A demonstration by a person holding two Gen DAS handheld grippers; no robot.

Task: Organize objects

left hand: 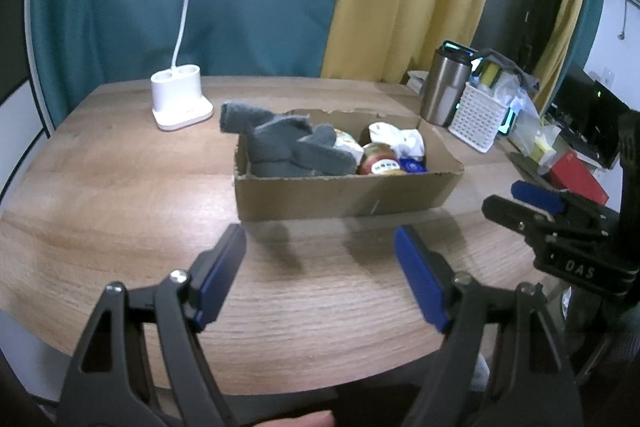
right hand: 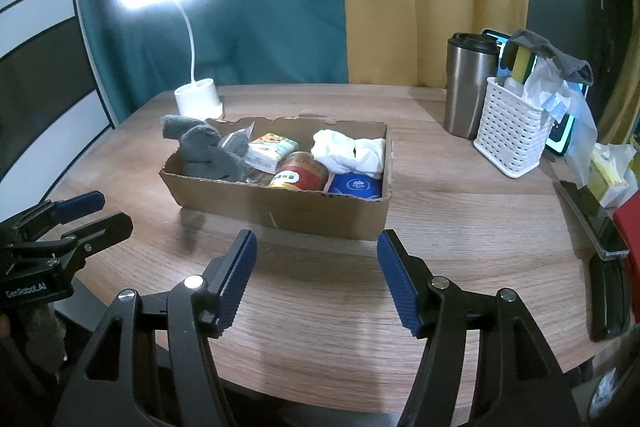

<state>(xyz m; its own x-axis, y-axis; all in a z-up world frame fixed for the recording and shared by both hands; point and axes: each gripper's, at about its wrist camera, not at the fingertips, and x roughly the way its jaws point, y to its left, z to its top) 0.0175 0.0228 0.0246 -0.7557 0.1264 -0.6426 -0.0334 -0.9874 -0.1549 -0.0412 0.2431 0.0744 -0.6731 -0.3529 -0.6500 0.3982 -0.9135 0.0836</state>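
Box (right hand: 280, 211) mid-table (right hand: 320, 307); lamp (right hand: 199, 103) behind-left; tumbler (right hand: 466, 87), basket (right hand: 510, 131) right.

In the cardboard box (right hand: 280, 211), the grey cloth (right hand: 204, 151) covers whatever lies under it, and the red can (right hand: 300, 173) label is too blurred to read. Behind the white basket (right hand: 510, 131), a lit screen (right hand: 562, 137), perhaps a phone, is mostly hidden.

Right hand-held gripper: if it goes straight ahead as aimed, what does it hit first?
Most likely the near wall of the cardboard box. The right hand-held gripper is open and empty, with only bare table before it; depth is approximate.
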